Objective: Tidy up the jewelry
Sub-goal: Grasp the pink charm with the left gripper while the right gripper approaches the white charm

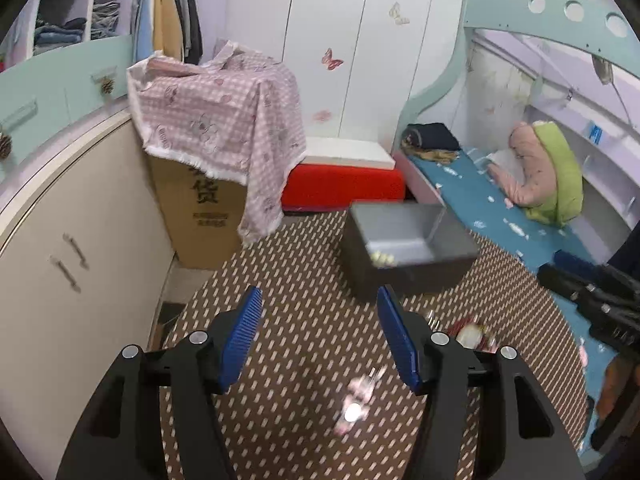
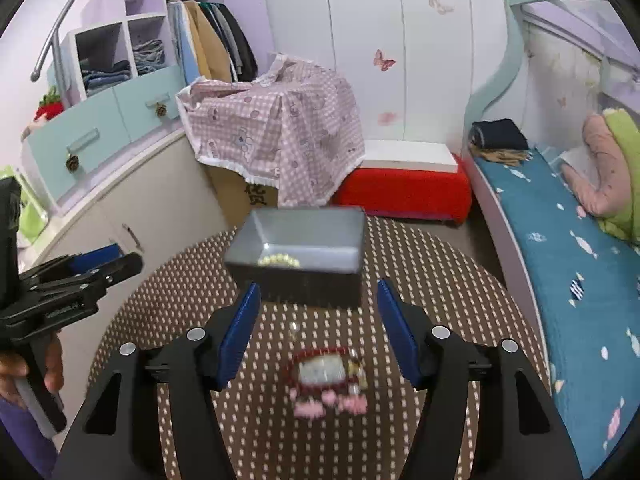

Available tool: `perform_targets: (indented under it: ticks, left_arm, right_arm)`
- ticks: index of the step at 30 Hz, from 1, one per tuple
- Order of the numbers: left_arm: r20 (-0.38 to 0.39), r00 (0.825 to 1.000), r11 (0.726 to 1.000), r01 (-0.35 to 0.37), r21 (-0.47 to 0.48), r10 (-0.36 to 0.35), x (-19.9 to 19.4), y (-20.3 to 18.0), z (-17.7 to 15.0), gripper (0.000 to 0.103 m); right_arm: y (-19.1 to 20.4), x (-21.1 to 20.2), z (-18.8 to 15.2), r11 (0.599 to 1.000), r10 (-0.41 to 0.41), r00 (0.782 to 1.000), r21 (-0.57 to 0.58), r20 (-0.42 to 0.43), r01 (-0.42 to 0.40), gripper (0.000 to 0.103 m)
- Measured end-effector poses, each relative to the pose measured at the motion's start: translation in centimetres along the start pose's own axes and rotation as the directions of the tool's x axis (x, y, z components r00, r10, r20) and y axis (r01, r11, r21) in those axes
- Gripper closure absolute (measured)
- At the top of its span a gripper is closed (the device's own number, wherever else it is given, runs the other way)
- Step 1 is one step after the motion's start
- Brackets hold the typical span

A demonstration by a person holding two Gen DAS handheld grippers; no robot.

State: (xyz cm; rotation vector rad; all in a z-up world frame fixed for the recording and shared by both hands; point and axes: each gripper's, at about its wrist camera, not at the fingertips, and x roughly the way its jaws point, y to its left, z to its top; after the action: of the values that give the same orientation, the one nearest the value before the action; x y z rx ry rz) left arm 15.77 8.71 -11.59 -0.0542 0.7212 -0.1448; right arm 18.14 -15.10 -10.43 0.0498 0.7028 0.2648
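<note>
A grey open box (image 1: 404, 248) (image 2: 304, 252) stands on the round brown dotted table (image 1: 312, 320) (image 2: 420, 264), with a pale bead bracelet (image 1: 382, 257) (image 2: 279, 260) inside. My left gripper (image 1: 318, 308) is open and empty above a blurred pink and silver piece (image 1: 358, 398). More jewelry (image 1: 472, 334) lies to its right. My right gripper (image 2: 318, 304) is open and empty above a small heap of red and pink jewelry (image 2: 328, 380). A clear ring-like piece (image 2: 295, 326) lies before the box. The left gripper (image 2: 96, 270) also shows at the right wrist view's left edge.
A cardboard box under a pink checked cloth (image 1: 224, 120) (image 2: 280, 128) and a red stool (image 1: 344, 188) (image 2: 404, 188) stand beyond the table. A cream cabinet (image 1: 80, 240) is at the left, a bed with a blue sheet (image 2: 560, 248) at the right.
</note>
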Motion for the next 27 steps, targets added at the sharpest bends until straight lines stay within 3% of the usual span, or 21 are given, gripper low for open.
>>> perform_targets:
  ticks: [5,10,18,21,27]
  left_arm:
    - [-0.080,0.996,1.000,0.030,0.002,-0.030,1.1,0.2,-3.8,0.045]
    - [-0.152,0.988,1.000,0.018,0.017,-0.015,3.2,-0.6,-6.7,0.045]
    - [-0.184,0.983,0.998,0.006,0.068,0.007,4.7,-1.2,-7.9,0.045]
    - [-0.186,0.982,0.997,0.009,0.072,0.004,5.1,-1.3,-8.0,0.050]
    - [-0.168,0.985,0.995,-0.012,0.100,0.029,4.9,-1.3,-8.0,0.077]
  right_arm:
    - [0.1,0.1,-3.5,0.999,0.018,0.999,0.044,-0.039,-0.016,0.041]
    - [1.1,1.4,-5.6,0.999,0.023,0.997,0.049,-0.078,-0.019,0.041]
    - [2.1,2.8,-6.9,0.998,0.038,0.992,0.049,-0.119,-0.033,0.041]
    - [2.5,3.2,-6.9,0.999,0.039,0.992,0.040,-0.123,-0.034,0.041]
    - [3.5,4.2,-6.7,0.998,0.054,0.989,0.023,-0.136,-0.051,0.041]
